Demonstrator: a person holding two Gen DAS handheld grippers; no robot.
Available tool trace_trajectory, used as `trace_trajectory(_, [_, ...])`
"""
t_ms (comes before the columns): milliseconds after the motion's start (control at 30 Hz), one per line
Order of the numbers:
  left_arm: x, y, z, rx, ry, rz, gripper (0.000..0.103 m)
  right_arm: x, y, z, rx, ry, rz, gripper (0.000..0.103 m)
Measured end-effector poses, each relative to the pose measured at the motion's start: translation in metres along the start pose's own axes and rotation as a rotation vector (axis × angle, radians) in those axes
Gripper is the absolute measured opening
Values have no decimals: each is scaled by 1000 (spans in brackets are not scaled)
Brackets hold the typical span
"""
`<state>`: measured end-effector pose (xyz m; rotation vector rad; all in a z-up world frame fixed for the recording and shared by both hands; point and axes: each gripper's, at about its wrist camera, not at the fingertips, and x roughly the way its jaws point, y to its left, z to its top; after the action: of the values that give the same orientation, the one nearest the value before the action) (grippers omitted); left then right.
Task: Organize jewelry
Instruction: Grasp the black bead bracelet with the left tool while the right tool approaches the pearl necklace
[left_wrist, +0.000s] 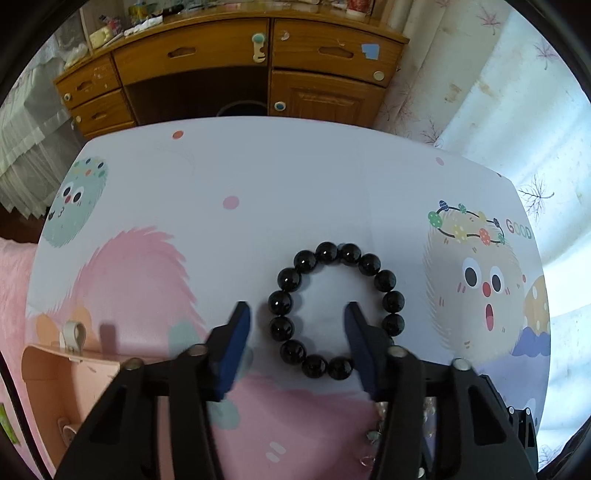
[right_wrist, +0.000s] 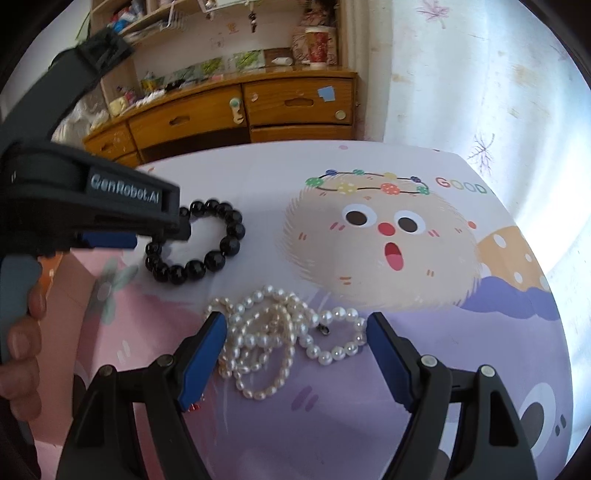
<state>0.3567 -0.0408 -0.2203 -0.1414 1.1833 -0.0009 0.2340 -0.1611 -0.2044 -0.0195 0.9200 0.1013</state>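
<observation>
Left gripper (left_wrist: 297, 314), seen through its own wrist camera, points steeply down at a black bead bracelet (left_wrist: 334, 310) lying flat on the cartoon-printed tablecloth (left_wrist: 295, 177). Its blue pads (left_wrist: 236, 343) stand apart: the left one sits just outside the ring of beads, the right one over the ring's inside near its right edge, and neither visibly presses a bead, so the jaws are unclenched and hold nothing. A pink box (left_wrist: 55, 387) with a white clasp sits at the lower left of the table, and a wooden desk with drawers (left_wrist: 221, 66) stands behind it.

Right gripper (right_wrist: 295, 325), in the right wrist view, has its jaws spread wide (blue pads well apart) on either side of a tangled pearl necklace (right_wrist: 273, 339) heaped on the cloth; the left pad is just beside the pearls, the right pad near the strand's end, neither gripping. Farther off to the left lies the black bracelet (right_wrist: 207, 243), with the left gripper's dark body over its left part and a person's hand (right_wrist: 22, 332) on the handle at the frame's edge.
</observation>
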Motion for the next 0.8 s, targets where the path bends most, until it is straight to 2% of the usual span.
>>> trace_trajectory(100, [5, -1, 1, -3, 9, 2, 40, 0, 0, 0, -8, -6, 5, 77])
trace_trajectory(167, [8, 0, 2, -12, 18, 3, 39, 0, -1, -1, -14, -13, 12, 71])
trace_trajectory(233, [8, 4, 0, -20, 24, 11, 38, 0, 0, -1, -32, -14, 6, 55])
trace_trajectory(300, [8, 6, -1, -23, 17, 13, 38, 0, 3, -1, -85, -13, -26, 44])
trace_trajectory(333, [9, 5, -1, -20, 17, 17, 38, 0, 3, -1, -90, -14, -8, 39])
trace_trajectory(433, [11, 2, -2, -6, 4, 25, 38, -1, 1, 0, -102, -7, 5, 33])
trace_trajectory(533, [11, 2, -2, -5, -8, 34, 27, -3, -5, 0, -90, 7, 29, 32])
trace_trajectory(600, [11, 2, -3, -4, -16, 47, 13, -5, -10, 1, -66, 18, 32, 32])
trace_trajectory(800, [9, 9, -5, -19, -32, 36, 13, -17, -28, 4, 30, -4, 93, 33])
